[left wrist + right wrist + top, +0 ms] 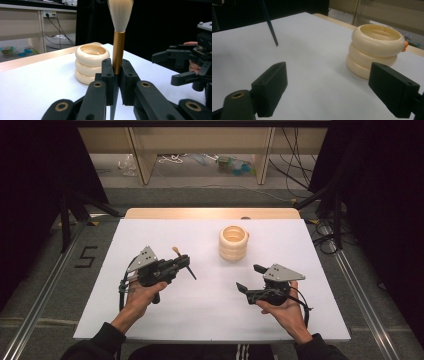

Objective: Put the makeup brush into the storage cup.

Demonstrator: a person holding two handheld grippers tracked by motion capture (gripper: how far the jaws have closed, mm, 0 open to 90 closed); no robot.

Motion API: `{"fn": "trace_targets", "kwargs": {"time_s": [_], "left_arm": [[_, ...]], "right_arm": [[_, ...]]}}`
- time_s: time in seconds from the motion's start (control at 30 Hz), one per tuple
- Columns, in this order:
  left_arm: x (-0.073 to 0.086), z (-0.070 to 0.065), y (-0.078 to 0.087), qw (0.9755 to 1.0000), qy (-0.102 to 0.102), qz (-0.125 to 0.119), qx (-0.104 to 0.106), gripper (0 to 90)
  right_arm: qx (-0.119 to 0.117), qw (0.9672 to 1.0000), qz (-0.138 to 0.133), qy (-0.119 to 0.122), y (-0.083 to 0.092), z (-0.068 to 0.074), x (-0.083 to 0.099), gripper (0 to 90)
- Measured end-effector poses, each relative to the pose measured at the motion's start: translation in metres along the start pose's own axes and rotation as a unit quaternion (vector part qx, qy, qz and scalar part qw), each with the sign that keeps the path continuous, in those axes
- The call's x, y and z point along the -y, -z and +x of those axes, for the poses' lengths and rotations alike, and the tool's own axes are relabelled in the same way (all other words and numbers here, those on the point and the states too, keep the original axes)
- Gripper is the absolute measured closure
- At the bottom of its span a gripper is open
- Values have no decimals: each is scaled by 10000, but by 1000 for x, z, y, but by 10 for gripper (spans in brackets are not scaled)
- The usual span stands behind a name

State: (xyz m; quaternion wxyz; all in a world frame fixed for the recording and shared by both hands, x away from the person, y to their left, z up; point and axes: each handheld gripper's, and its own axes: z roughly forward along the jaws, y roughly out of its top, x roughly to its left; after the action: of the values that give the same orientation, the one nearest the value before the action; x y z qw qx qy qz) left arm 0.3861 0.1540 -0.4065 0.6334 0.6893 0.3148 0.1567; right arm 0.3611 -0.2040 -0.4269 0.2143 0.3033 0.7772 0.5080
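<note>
My left gripper is shut on a brush at the table's left middle. In the left gripper view the brush stands upright between the pads, with a gold ferrule, white bristles above and a black pointed handle below. A cream holder made of three stacked rings stands open-topped at the centre back, beyond both grippers. My right gripper is at the right front, open, with nothing between its jaws. In the right gripper view the holder is ahead to the right and the brush's handle tip hangs at upper left.
The white table top ends in a wooden strip at the far edge. A small orange thing peeks out behind the holder. Wooden shelving and cables lie on the floor beyond. Dark rails flank both sides.
</note>
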Motion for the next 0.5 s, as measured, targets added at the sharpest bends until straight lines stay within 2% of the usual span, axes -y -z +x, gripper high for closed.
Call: {"fn": "trace_targets", "kwargs": {"time_s": [0.07, 0.1, 0.13, 0.17, 0.2, 0.27, 0.3, 0.37, 0.4, 0.43, 0.5], "left_arm": [[-1, 3, -1, 10000, -20, -4, -8, 833], [-2, 3, -2, 10000, 2, -1, -26, 833], [-2, 4, -3, 10000, -12, 22, -34, 832], [-3, 5, -4, 10000, 13, 29, -53, 832], [-3, 5, -6, 9999, 82, 39, -72, 833], [-4, 7, -8, 10000, -24, 59, -76, 832], [-4, 7, -10, 9999, 30, 55, -94, 832], [-6, 9, -13, 9999, -68, 82, -96, 832], [-8, 9, -14, 9999, -50, 89, -105, 832], [-9, 9, -16, 9999, -77, 105, -104, 832], [-14, 9, -19, 9998, -128, 110, -124, 832]], "right_arm": [[16, 10000, 33, -9, 2, -1, 1, 164], [33, 9999, -98, 31, 2, -1, 2, 163], [-5, 10000, -69, -20, 2, -1, 3, 163], [39, 10000, 14, -3, 5, -2, 3, 162], [-4, 10000, -38, -40, 5, -2, 4, 162], [21, 10000, -31, -74, 6, -3, 5, 160], [36, 10000, -1, -55, 6, -3, 6, 160], [75, 9999, -78, 26, 7, -4, 7, 160], [6, 9999, -136, -1, 7, -4, 8, 161], [60, 10000, -57, 16, 10, -4, 8, 161], [101, 9999, -137, 0, 11, -4, 9, 161]]}}
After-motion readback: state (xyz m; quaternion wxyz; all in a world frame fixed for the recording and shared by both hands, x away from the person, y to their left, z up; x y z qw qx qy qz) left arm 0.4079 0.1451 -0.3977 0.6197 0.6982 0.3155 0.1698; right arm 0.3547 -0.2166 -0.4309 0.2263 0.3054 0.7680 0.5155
